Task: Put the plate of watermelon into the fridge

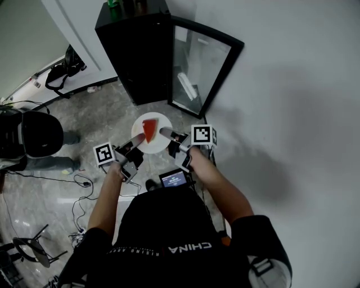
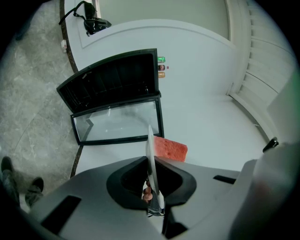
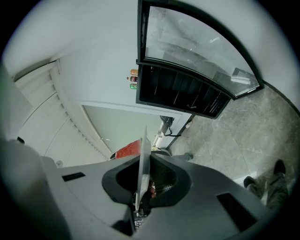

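A white plate with a red wedge of watermelon is held in the air between my two grippers. My left gripper is shut on the plate's left rim, my right gripper shut on its right rim. In the left gripper view the plate shows edge-on between the jaws, the watermelon beyond it. The right gripper view shows the same plate edge-on and the watermelon to its left. The black fridge stands just ahead, its glass door swung open to the right.
A white wall runs along the right. Bottles stand on the fridge top. A black bag lies by the far wall at left. A black chair and floor cables are at left on the marble floor.
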A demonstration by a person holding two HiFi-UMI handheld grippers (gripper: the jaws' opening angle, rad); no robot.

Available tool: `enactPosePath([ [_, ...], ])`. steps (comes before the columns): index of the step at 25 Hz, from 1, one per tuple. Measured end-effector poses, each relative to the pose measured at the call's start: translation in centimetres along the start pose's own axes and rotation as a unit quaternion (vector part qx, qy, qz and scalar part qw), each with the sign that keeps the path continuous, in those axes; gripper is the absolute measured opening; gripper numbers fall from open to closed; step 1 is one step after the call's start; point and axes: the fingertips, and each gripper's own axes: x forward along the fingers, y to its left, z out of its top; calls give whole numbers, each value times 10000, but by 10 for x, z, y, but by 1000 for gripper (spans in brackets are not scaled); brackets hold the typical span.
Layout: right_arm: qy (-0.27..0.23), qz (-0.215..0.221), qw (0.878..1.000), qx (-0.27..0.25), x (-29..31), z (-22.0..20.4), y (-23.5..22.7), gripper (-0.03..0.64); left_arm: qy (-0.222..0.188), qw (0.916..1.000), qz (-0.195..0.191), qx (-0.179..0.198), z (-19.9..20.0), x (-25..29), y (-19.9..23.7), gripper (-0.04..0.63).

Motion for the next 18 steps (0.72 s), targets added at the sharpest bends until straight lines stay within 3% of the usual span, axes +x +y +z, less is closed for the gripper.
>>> enactPosePath([
  [18, 242, 19, 9997, -10, 3, 3, 7, 31, -322, 9995, 1, 39, 1, -2, -4, 32],
])
